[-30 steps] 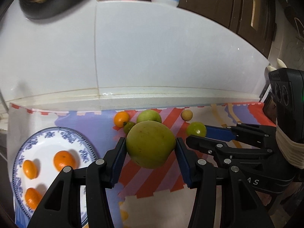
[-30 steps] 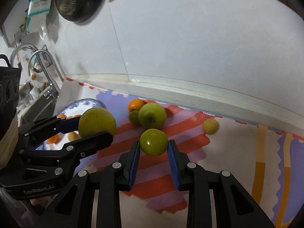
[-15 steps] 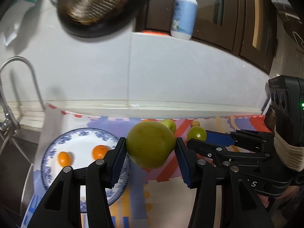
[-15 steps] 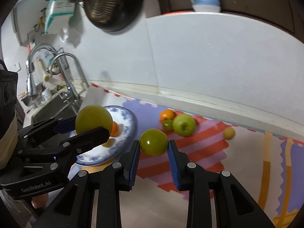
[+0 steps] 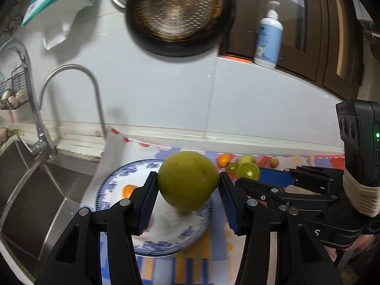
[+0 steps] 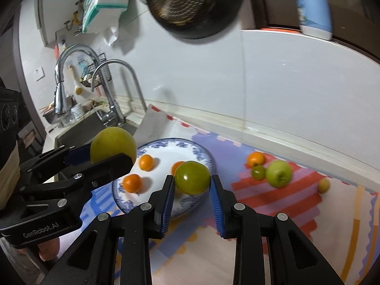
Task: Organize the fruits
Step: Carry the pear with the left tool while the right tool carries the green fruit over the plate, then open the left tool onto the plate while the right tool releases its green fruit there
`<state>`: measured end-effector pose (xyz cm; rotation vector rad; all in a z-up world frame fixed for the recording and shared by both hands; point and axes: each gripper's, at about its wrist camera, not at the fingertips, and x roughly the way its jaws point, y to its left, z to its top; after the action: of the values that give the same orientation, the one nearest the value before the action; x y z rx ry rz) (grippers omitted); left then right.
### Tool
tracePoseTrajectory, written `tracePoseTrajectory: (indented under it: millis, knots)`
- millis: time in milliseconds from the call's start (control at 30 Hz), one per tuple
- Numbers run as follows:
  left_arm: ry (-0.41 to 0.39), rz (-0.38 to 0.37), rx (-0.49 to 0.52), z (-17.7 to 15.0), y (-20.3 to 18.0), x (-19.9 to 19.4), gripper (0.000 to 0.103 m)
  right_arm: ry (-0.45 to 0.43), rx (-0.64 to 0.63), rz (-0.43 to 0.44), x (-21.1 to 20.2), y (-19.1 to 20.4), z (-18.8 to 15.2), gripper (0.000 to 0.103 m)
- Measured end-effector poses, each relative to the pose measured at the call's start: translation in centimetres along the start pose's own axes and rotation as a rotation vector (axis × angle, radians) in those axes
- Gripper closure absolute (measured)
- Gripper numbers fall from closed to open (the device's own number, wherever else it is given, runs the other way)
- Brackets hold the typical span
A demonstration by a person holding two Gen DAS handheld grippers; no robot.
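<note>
Faucet (image 6: 114,87) behind plate (image 6: 201,153); 4 loose fruits (image 6: 278,173) lie right.

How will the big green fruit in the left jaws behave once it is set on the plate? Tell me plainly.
The big green fruit is round and smooth, so it will probably roll once released. The plate is shallow, with a low rim, so it may not stop it. Three small oranges already lie there; the fruit looks much bulkier and could knock them aside.

I've carried both tools off the striped mat: my left tool (image 5: 188,191) and right tool (image 6: 192,187) now hang over the blue-patterned plate (image 6: 201,153) by the sink.
</note>
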<state>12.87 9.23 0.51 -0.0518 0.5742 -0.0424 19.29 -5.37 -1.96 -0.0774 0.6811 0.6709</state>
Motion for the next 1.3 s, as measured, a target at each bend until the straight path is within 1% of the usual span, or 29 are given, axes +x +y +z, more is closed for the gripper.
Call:
tracePoseTrajectory:
  millis: [200,367,533,767,1033,1167,1300]
  knots:
    - [0.02,0.058,0.001,-0.2,3.1,0.1,0.052,0.026,-0.036,0.044,2.6,2.7,0.7,0.072]
    - [0.066,0.088,0.011,-0.6,6.0,1.2,0.052,0.062,-0.069,0.075,5.3,4.8,1.0,0.072]
    - [0.119,0.093,0.011,-1.2,8.2,3.1,0.052,0.115,-0.087,0.084,8.5,5.9,0.8,0.072]
    - [0.204,0.083,-0.031,-2.7,10.5,6.8,0.052,0.192,-0.103,0.069,12.4,6.0,0.3,0.072]
    - [0.244,0.075,-0.035,-3.4,10.8,8.8,0.052,0.233,-0.103,0.055,14.7,5.6,0.0,0.072]
    - [0.258,0.076,-0.045,-3.6,10.9,9.4,0.052,0.244,-0.097,0.051,15.3,5.3,-0.2,0.072]
    - [0.28,0.062,-0.056,-3.8,11.0,10.0,0.052,0.245,-0.097,0.046,15.4,5.3,-0.3,0.072]
